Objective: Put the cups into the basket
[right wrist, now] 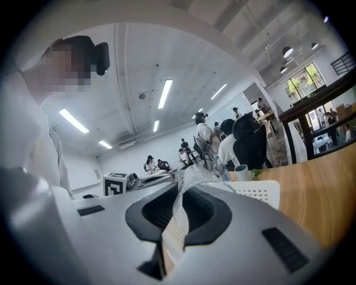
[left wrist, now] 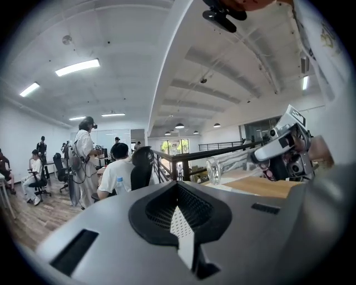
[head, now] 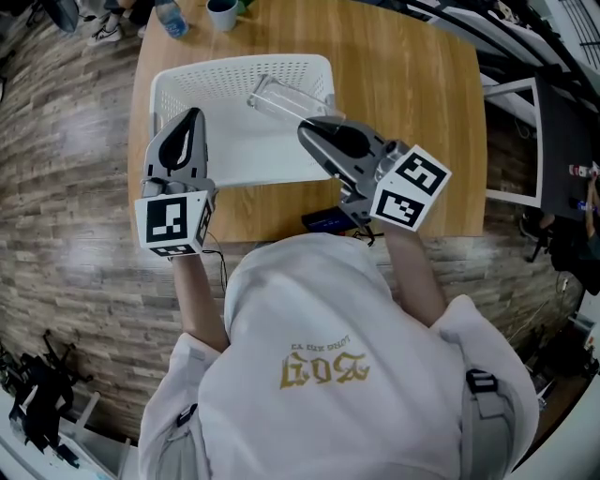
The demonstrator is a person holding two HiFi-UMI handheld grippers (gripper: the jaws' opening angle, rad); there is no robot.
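Note:
A white perforated basket [head: 239, 67] stands on the wooden table [head: 412, 122]. A clear glass cup [head: 281, 97] lies tilted on its side above the basket's far right part. My right gripper [head: 314, 131] is shut on its near end. In the right gripper view the clear cup [right wrist: 192, 175] runs out from between the jaws of the right gripper [right wrist: 179, 195], with the basket's rim [right wrist: 256, 192] behind. My left gripper [head: 192, 117] hovers over the basket's left edge, shut and empty. The left gripper view shows its jaws closed together [left wrist: 177, 189], and the cup [left wrist: 222, 166] to the right.
A mug [head: 222, 13] and a water bottle [head: 172, 19] stand at the table's far edge. A small dark object [head: 326, 221] lies at the near edge beneath my right gripper. Several people sit and stand in the room beyond the table.

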